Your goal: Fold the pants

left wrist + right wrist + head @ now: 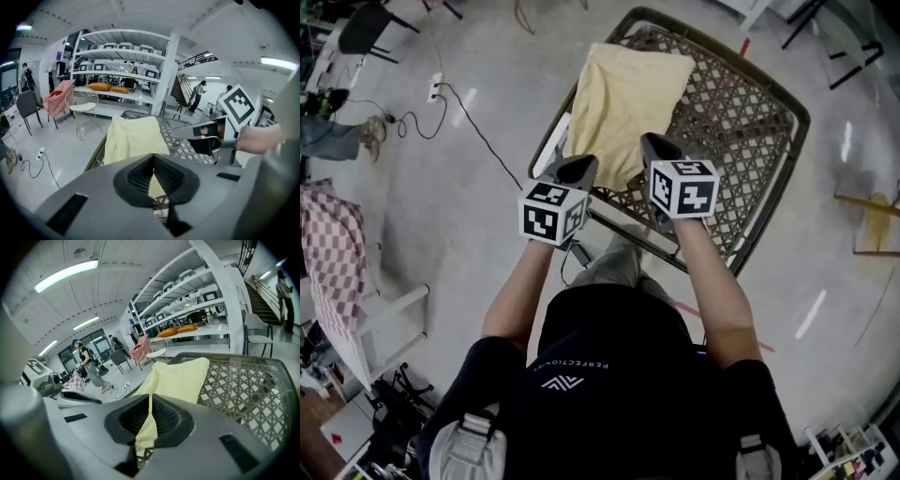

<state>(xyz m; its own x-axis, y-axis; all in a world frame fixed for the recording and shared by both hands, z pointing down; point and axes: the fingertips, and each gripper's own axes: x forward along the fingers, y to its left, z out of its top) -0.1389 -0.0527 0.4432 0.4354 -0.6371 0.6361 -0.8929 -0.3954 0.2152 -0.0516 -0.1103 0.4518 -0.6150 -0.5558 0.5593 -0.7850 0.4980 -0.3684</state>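
Head view shows the yellow pants in the upper middle of the frame, lying on a lattice table. The left gripper and the right gripper are side by side at the centre, and each has its jaws pressed together on the near edge of the yellow cloth. White letters on the person's black shirt, at the bottom, read upside down as "PERFECTION", followed by letters too small to read.
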